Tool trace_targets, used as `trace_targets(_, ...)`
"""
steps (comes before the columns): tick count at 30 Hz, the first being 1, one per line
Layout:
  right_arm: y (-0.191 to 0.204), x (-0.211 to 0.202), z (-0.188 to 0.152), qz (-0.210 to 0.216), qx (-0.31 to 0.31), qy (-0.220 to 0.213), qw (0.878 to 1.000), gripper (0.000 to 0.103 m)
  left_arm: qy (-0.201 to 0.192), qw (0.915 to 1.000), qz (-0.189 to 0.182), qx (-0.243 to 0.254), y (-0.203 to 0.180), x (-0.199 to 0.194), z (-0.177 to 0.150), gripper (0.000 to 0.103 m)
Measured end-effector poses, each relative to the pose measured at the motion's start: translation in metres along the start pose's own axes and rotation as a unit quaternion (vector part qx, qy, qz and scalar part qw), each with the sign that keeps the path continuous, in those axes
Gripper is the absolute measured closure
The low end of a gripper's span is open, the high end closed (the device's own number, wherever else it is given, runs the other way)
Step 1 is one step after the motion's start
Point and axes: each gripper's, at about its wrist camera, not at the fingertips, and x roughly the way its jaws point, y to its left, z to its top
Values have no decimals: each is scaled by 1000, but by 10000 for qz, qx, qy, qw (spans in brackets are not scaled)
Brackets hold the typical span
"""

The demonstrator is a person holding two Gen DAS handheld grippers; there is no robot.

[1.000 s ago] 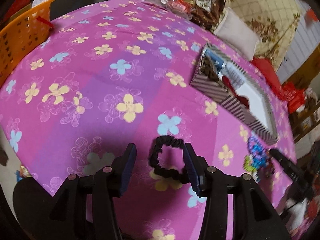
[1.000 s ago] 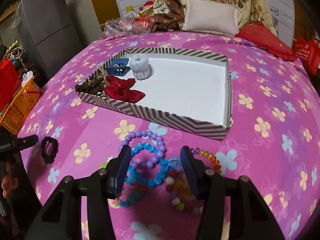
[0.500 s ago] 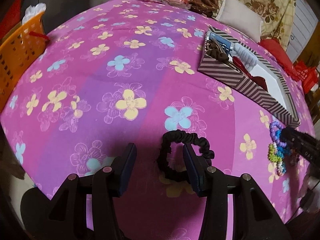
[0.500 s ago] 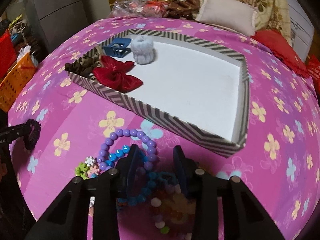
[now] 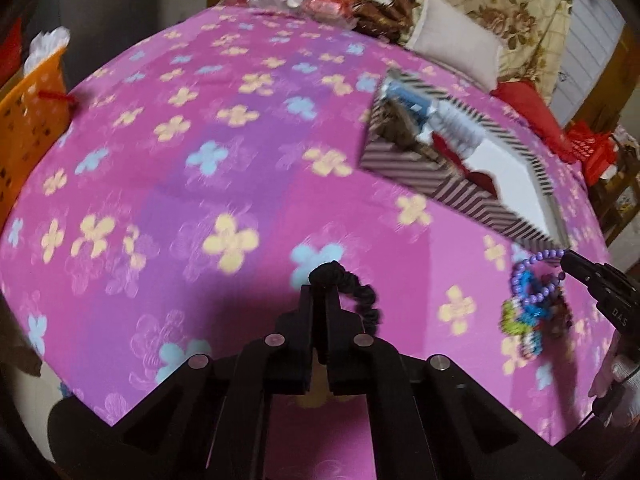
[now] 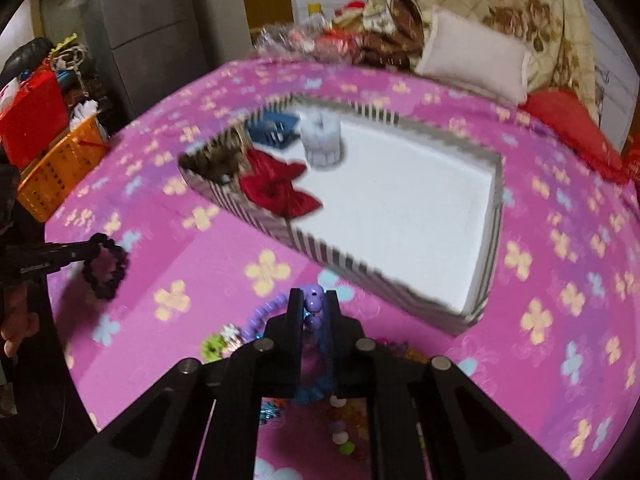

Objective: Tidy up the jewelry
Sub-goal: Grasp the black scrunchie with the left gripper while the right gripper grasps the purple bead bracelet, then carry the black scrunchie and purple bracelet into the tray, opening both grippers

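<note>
- On the bedspread [image 5: 168, 216], our left gripper [image 5: 319, 292] was clamped on the scrunchie [image 5: 360, 292], at 6 o'clock.
- Our right gripper [image 6: 313, 304] pinched the purple bracelet [image 6: 313, 300].
- The tray [image 6: 494, 240] lay at 12 o'clock of it.

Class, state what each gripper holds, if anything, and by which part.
Left gripper: black scrunchie, pinched at one side of its loop. Right gripper: purple bead bracelet, clamped on a few beads.
</note>
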Motion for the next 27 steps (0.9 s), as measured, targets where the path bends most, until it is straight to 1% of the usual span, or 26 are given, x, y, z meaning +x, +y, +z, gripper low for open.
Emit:
trace_targets(4, 5, -20, 19, 3, -132, -229, 9997, 93, -240, 9993, -202, 209, -23, -16, 20, 103)
trace_targets(8, 1, -30, 38, -45, -136, -414, 9990, 93, -472, 9968, -448, 459, -50, -28, 45, 103)
trace_targets(12, -9, -26, 57, -153, -94, -469, 9987, 93, -606, 9936, -651, 691, -83, -28, 71, 103)
trace_targets(14, -17, -19, 64, -187, -45, -432, 9989, 93, -551, 9927, -806, 703, -99, -20, 82, 103)
trace_targets(16, -24, -10, 70, -234, -8, -388, 9990, 93, -416, 9916, -1031, 665, -115, -5, 94, 103)
trace_targets(19, -37, 6, 78, -243, 84, -275, 9993, 93, -307, 9904, -1144, 708, -136, 15, 103, 103)
trace_targets(21, -45, 19, 83, -273, 117, -188, 9994, 93, -162, 9901, -1205, 707, -150, 33, 109, 103)
trace_targets(23, -55, 33, 89, -287, 172, -100, 9994, 93, -62, 9907, -1152, 725, -159, 51, 113, 103)
trace_targets(27, -71, 61, 98, -289, 273, 78, 9992, 93, 179, 9935, -891, 685, -165, 89, 119, 103)
